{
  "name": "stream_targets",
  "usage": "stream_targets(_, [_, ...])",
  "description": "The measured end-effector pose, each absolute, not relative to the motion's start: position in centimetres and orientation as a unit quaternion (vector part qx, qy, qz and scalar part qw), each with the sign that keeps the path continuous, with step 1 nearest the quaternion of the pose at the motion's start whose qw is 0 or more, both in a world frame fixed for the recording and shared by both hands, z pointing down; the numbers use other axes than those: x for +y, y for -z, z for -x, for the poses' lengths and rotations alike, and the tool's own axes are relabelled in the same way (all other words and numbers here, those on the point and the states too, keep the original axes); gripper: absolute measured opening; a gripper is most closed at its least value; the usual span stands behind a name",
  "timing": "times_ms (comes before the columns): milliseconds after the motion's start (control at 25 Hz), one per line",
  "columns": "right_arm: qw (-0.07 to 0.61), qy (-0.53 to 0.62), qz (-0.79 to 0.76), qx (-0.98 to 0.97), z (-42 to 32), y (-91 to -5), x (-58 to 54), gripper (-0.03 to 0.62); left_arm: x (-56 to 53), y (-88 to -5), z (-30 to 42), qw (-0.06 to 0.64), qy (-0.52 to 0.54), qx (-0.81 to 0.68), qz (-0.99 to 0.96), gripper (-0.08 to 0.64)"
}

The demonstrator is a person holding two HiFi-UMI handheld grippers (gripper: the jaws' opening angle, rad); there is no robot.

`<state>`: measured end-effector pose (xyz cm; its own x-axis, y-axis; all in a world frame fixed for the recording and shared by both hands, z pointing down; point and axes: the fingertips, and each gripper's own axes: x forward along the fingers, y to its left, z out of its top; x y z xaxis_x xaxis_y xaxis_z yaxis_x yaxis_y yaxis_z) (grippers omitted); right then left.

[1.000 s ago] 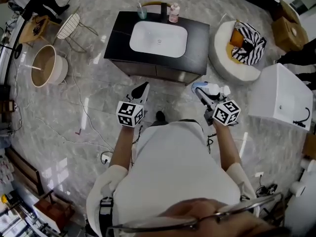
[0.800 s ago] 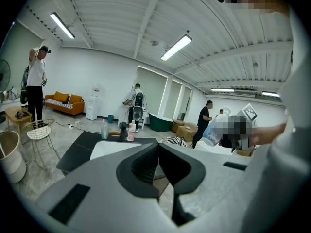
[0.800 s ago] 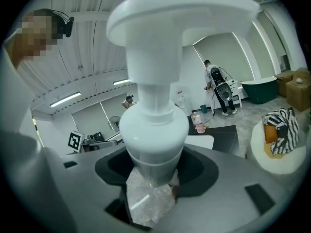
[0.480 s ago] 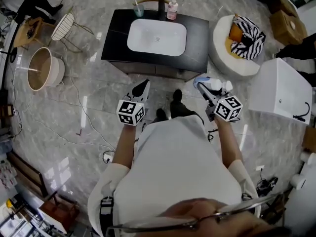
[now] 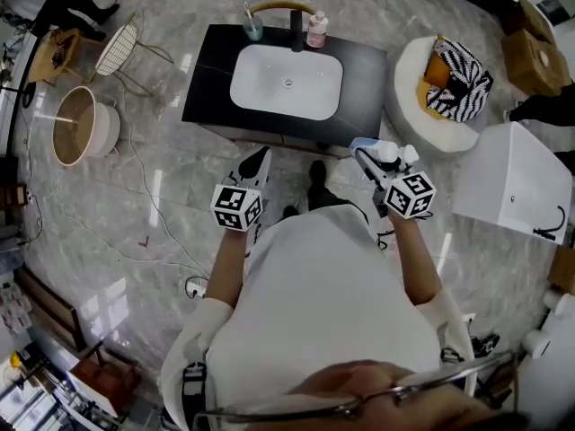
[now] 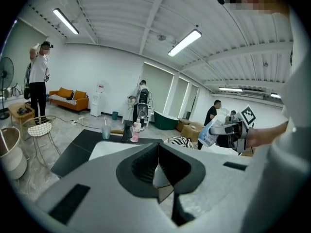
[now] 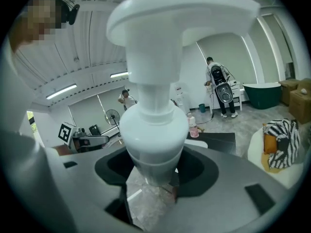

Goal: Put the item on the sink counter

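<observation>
The black sink counter [image 5: 366, 68] with its white basin [image 5: 287, 81] stands ahead of me on the marble floor. My right gripper [image 5: 367, 157] is shut on a pump bottle [image 5: 384, 153] with a white pump head and a blue label, held short of the counter's front right corner. In the right gripper view the bottle [image 7: 151, 123] fills the middle, clamped between the jaws of the right gripper [image 7: 153, 181]. My left gripper [image 5: 256, 162] hangs shut and empty before the counter's front edge. The left gripper view shows its jaws [image 6: 158, 152] closed together, with the counter [image 6: 77, 148] beyond.
At the counter's back edge stand a cup with a toothbrush [image 5: 254, 25], a black faucet [image 5: 296, 27] and a pink bottle [image 5: 315, 27]. A round white chair with a striped cushion [image 5: 442, 86] and a white cabinet [image 5: 517, 180] are at the right. A bucket [image 5: 76, 126] and wire chair [image 5: 126, 48] are at the left.
The person has stepped forward, one shoe now ahead, and the counter sits a little nearer. Both grippers moved forward with the body; the right one keeps its hold on the bottle.
</observation>
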<state>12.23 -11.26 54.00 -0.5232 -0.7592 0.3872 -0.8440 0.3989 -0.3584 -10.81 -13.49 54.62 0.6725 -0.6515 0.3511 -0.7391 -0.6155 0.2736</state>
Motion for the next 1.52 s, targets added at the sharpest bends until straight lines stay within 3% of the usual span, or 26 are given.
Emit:
stream_targets(840, [0.231, -0.220, -0.444, -0.837, -20.8, -64.0, -31.4, 0.255, -25.2, -56.6, 1.6, 0.209, -0.146, -0.412, -0.875, 0.005])
stream_targets(1520, [0.312, -0.185, -0.399, -0.842, -21.5, -73.7, -45.0, 0.256, -29.4, -59.6, -0.9, 0.220, -0.178, -0.423, -0.861, 0.005])
